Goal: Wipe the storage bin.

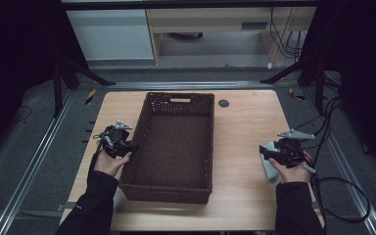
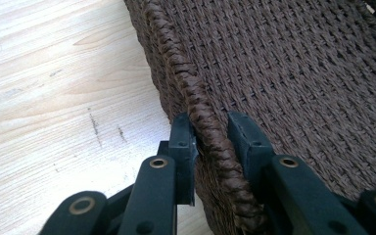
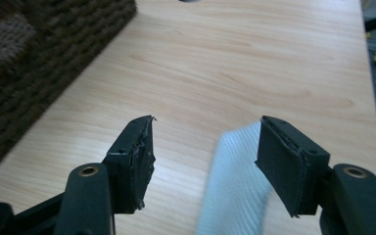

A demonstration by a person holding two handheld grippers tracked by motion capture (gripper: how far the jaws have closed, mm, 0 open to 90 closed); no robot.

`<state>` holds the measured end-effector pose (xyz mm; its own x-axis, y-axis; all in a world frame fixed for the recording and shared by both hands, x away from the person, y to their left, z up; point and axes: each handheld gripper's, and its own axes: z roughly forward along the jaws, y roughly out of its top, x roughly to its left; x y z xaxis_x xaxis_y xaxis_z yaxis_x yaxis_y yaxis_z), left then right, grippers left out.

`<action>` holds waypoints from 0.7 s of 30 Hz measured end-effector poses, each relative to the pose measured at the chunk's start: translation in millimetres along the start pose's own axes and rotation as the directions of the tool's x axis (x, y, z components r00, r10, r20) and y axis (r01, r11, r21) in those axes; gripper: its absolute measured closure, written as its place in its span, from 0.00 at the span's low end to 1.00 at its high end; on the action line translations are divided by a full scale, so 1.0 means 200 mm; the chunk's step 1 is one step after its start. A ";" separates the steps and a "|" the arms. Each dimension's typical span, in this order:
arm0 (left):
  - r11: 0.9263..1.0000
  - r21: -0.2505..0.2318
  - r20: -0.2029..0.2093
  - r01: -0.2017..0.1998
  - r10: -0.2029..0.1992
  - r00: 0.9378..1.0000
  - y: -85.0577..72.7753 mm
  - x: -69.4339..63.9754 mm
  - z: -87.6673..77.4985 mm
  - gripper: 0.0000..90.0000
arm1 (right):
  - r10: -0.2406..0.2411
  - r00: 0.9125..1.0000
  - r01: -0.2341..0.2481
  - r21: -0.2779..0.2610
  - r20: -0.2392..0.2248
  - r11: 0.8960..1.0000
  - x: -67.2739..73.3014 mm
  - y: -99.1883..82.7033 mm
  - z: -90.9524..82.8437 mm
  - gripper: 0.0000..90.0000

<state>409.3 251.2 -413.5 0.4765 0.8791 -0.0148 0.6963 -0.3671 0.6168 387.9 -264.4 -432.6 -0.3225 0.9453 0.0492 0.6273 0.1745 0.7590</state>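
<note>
A dark brown woven basket (image 1: 210, 142) stands in the middle of the wooden table, with nothing inside it. My left gripper (image 1: 133, 147) is at its left wall. In the left gripper view the braided rim (image 2: 176, 68) runs between the two jaws, and my left gripper (image 2: 210, 139) is shut on it, one pad on each side. My right gripper (image 1: 263, 149) hovers over the right side of the table, its jaws wide apart. A pale folded cloth (image 3: 235, 186) lies on the table under my right gripper (image 3: 205, 142), close to the right-hand jaw; the cloth (image 1: 270, 170) is not gripped.
A round grey grommet (image 1: 223, 103) sits in the tabletop behind the basket. Black cables (image 1: 333, 147) trail off the table's right edge. Bare wood (image 1: 245, 127) lies between the basket and my right gripper. Metal rails run along both sides of the table.
</note>
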 end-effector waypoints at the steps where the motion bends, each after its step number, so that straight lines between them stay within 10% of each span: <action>1: 1.000 -0.001 0.003 0.002 -0.002 1.000 0.00 0.00 0.00 0.81 | 0.001 1.000 -0.001 0.003 0.005 1.000 -0.01 -0.01 0.00 0.43; 21: 1.000 0.000 0.012 0.006 -0.006 1.000 0.00 0.00 0.00 0.80 | -0.005 0.999 0.001 0.122 0.033 0.993 -0.08 -0.21 0.10 0.59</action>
<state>409.8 251.6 -414.0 0.4785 0.8776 -0.0283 0.6995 -0.3615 0.6165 381.0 -281.5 -477.6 -0.3018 0.9531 0.0237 0.7088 0.2077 0.6742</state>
